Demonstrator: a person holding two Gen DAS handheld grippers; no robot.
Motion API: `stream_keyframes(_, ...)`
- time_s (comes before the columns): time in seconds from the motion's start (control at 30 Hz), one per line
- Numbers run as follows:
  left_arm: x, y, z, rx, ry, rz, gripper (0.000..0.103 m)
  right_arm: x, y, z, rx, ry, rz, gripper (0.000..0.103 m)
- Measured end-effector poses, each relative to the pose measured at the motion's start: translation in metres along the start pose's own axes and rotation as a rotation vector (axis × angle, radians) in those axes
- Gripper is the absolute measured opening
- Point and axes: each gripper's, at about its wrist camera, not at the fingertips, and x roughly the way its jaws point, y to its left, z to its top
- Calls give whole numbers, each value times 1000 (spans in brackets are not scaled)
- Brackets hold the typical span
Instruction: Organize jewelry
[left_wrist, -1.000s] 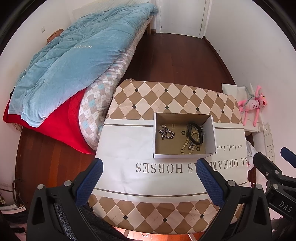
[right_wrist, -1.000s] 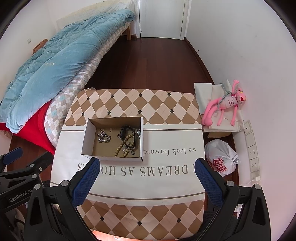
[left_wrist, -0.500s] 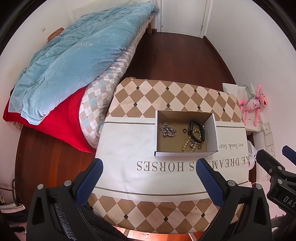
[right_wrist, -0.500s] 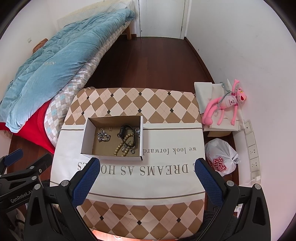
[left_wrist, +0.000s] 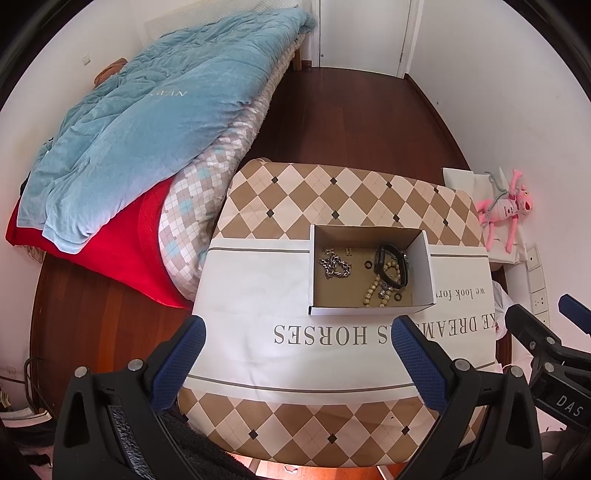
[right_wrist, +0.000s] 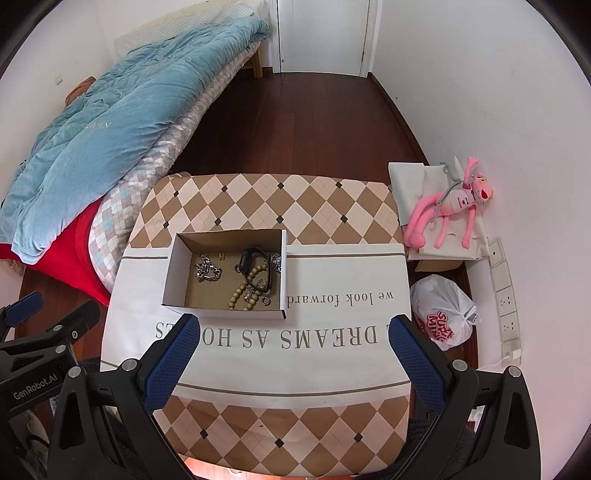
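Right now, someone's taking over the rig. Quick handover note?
Left gripper: open, empty, held short of the box.
Right gripper: open, empty, also short of the box.
Cardboard box sits on the table, open. Inside: silver chain on the left; black band and bead bracelet tangled on the right, small rings loose.
Done: nothing visibly sorted.
Left: all the jewelry.

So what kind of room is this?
Most likely a bedroom: there's a bed with a blue quilt, a pink plush toy by the wall, and a small table holding a jewelry box.
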Motion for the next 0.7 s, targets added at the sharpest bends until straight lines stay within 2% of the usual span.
stream_keyframes(0.7,-3,-3,0,6,-3,-10,103,0,3,-2,1,-2,-3,103)
